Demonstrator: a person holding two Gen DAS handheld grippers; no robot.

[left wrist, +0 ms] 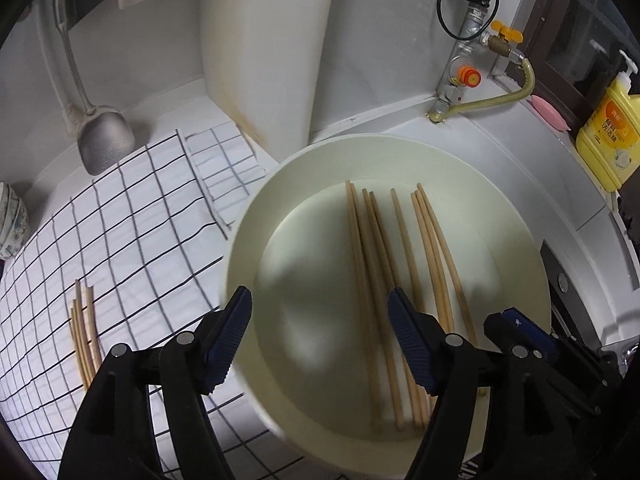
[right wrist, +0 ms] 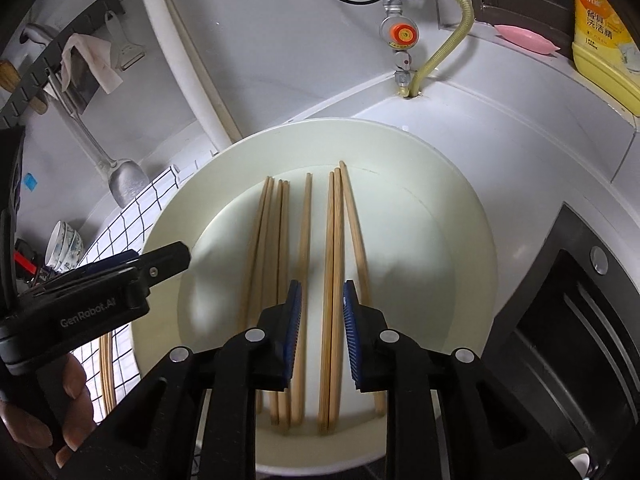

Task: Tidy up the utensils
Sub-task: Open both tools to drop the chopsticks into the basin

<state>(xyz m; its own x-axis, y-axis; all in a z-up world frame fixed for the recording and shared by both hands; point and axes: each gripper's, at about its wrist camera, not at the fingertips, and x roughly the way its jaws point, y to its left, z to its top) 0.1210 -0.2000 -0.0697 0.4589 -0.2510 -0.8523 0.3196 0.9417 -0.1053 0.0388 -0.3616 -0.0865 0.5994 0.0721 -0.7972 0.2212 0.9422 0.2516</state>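
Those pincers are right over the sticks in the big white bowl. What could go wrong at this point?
1. The right gripper is open around a pair of chopsticks, with others lying close beside; it might catch an extra one or only one.
2. The sticks are round and thin, so a held one could slip back into the basin.
3. The left gripper hovers nearby; the two might bump.

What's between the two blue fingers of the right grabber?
In the right wrist view, the right gripper hangs open over the basin, and two wooden chopsticks lying side by side run through the gap between its fingers.
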